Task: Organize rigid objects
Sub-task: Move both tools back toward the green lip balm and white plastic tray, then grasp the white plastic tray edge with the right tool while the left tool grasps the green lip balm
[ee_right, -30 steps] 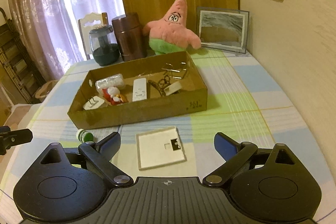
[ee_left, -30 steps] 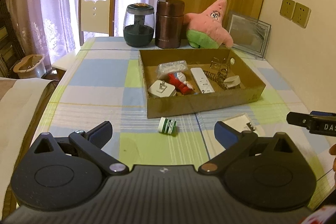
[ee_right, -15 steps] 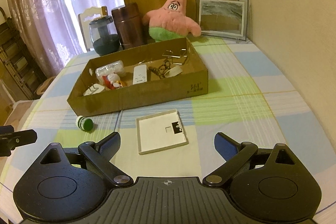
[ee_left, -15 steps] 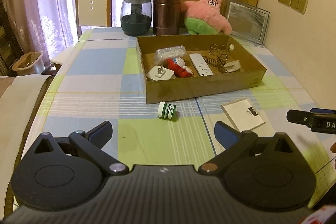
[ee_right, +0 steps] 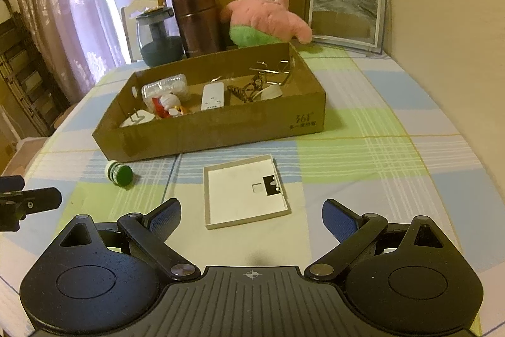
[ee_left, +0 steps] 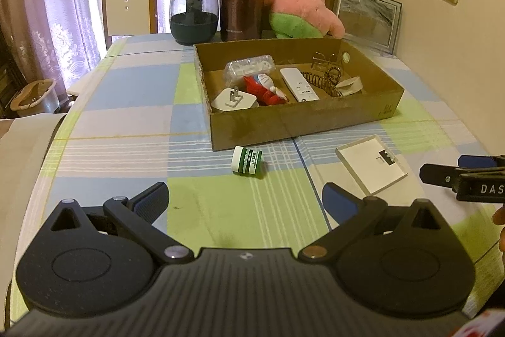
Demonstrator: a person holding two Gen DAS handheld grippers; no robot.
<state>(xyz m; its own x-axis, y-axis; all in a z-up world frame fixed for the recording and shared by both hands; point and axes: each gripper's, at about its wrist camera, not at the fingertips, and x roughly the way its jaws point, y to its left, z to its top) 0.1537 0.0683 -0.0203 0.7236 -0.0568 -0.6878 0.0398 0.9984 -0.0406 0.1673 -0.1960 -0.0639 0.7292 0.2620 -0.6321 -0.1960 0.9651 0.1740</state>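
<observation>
in the left wrist view, the left gripper [ee_left: 244, 198] is wide open and holds nothing. it hangs over the bench [ee_left: 126, 122]. a small green jar [ee_left: 247, 160] lies on its side, just in front of the cardboard box [ee_left: 303, 119]. the box already has a plug [ee_left: 234, 99], a toy [ee_left: 266, 87] and a remote [ee_left: 299, 84] in it. a flat white tray [ee_left: 371, 165] lies to the right, near the tip of the right gripper [ee_left: 442, 174]

in the right wrist view, the right gripper [ee_right: 251, 215] is wide open too, with nothing in it. the white tray [ee_right: 244, 195] sits right in front of it. the green jar [ee_right: 119, 173] is off to the left, apart from the tray

the jar is round, so i think a bump could make it roll away. the tray is thin and lies flat, so the fingers might slide over it or push it along
</observation>
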